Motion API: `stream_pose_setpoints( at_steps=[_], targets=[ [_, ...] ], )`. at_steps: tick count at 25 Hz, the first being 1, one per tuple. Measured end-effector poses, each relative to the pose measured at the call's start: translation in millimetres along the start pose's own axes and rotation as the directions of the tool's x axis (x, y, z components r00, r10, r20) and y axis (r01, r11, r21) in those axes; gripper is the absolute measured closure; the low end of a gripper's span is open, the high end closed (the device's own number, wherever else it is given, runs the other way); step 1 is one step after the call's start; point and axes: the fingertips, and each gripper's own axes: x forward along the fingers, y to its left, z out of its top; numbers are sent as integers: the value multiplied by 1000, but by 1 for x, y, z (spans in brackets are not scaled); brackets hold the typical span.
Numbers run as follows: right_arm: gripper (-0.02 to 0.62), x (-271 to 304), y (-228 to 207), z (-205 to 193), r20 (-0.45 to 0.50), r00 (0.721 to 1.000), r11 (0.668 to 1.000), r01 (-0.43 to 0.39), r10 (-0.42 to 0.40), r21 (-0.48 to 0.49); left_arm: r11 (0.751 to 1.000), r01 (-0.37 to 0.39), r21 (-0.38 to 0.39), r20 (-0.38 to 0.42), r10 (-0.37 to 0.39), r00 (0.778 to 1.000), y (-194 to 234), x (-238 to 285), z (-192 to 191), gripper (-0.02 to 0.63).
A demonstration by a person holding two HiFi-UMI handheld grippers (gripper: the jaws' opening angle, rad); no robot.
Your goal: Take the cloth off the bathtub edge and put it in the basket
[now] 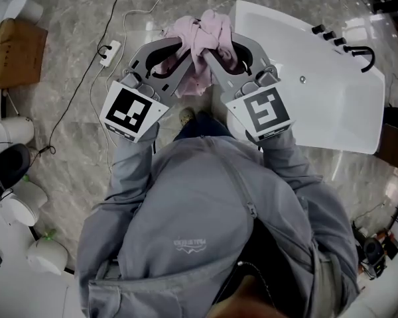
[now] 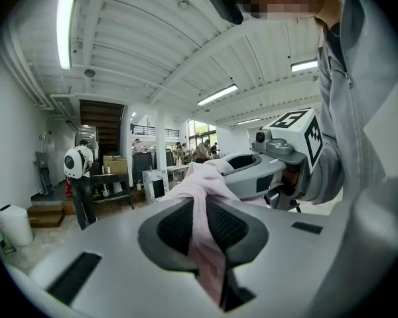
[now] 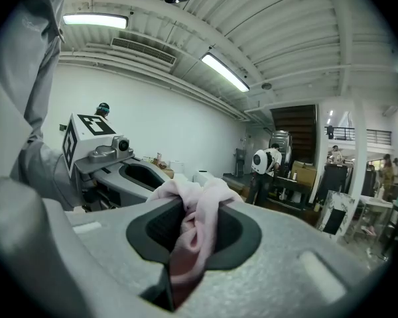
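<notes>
gripping pink cloth (image 1: 200,37) between both tools, left tool (image 1: 179,45), right tool (image 1: 227,45), raised side by side

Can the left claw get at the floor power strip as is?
Probably not. The left claw is shut on the pink cloth, which the right claw also grips, so both are tied up; the power strip lies apart on the floor.
</notes>
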Motion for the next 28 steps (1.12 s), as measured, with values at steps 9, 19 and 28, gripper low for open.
stream_pose_setpoints(
  at_steps=[9, 19, 28],
  targets=[
    [523, 5, -59, -9, 15, 1000, 1000, -3, 3, 26, 1000, 9, 4, -42, -9, 999, 15, 56, 10, 561],
    [523, 23, -101, -42, 13, 999, 999, -49, 49, 20, 1000, -20, -18, -110, 18, 994, 33, 105, -12, 561],
    [523, 38, -121, -61, -56, 998, 999, -10, 12, 47, 998, 43, -49, -122, -49, 991, 46, 126, -29, 561]
  ],
)
